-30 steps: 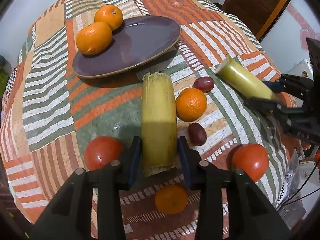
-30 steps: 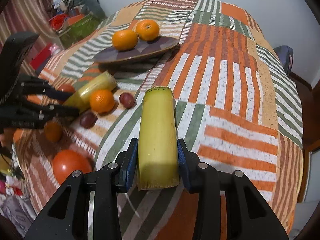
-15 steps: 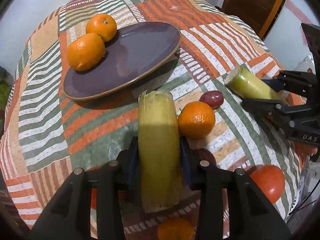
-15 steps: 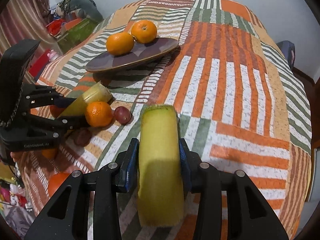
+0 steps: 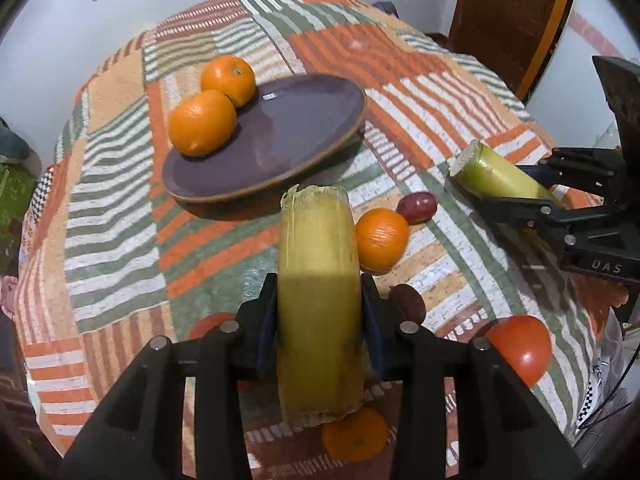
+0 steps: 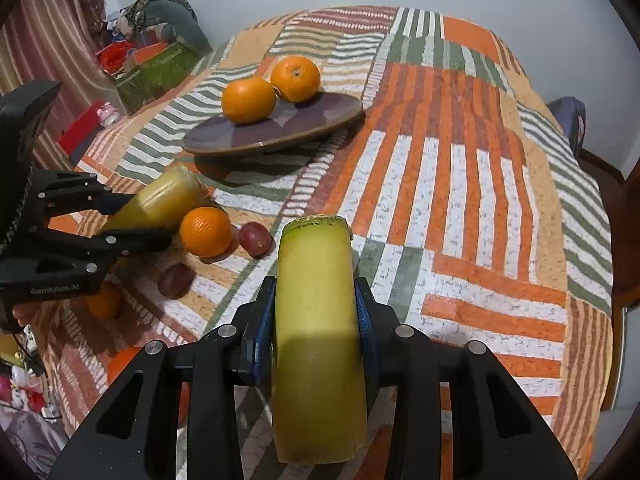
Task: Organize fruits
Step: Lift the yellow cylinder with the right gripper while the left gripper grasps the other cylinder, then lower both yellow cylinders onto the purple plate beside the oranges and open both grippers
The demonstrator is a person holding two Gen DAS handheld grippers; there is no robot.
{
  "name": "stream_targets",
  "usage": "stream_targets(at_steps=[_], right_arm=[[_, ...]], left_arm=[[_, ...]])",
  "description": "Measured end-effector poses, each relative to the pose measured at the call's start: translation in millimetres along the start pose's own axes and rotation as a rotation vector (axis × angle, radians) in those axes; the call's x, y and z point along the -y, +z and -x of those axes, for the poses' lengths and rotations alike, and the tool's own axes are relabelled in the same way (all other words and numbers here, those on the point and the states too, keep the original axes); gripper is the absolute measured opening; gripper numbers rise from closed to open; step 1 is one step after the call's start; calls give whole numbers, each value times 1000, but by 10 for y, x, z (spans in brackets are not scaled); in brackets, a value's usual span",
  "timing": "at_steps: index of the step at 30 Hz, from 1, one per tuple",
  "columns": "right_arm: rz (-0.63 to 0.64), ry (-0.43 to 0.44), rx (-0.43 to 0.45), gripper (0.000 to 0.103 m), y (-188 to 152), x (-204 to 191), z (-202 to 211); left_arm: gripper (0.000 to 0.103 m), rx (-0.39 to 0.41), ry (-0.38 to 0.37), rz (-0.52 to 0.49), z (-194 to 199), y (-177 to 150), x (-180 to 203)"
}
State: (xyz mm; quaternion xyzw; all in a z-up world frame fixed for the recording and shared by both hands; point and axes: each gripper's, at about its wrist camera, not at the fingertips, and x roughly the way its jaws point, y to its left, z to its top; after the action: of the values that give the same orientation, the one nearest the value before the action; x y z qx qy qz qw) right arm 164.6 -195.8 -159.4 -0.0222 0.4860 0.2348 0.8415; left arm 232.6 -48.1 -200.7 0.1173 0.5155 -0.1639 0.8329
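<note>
Both yellow-green sugarcane pieces have risen off the patchwork-clothed tabletop (image 5: 120, 184). Left gripper (image 5: 320, 316) grasps one (image 5: 318, 280); right gripper (image 6: 316, 312), jaws closing, grasps another (image 6: 318, 300). Each long axis points at the purple plate (image 5: 288, 132) ahead; left nearer.

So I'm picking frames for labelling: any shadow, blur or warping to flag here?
Left wrist view: a hard shadow covers the near half of the cane piece, and the fisheye bows the table. Right wrist view: the same shadow on its cane piece; both views sharp.
</note>
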Motion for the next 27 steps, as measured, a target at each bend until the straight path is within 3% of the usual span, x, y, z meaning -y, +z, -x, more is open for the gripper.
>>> stream_targets(at_steps=[12,17,27], right_arm=[[-4,9,84,34,289,-64,213],[-5,19,115,34,504,-99,204],[-37,36,123,34,1006,-110,-71]], left_arm=[[38,75,1,46,291,166,-187],[38,95,34,30,238,315,-234],[38,87,-2,65,18,654,-405]])
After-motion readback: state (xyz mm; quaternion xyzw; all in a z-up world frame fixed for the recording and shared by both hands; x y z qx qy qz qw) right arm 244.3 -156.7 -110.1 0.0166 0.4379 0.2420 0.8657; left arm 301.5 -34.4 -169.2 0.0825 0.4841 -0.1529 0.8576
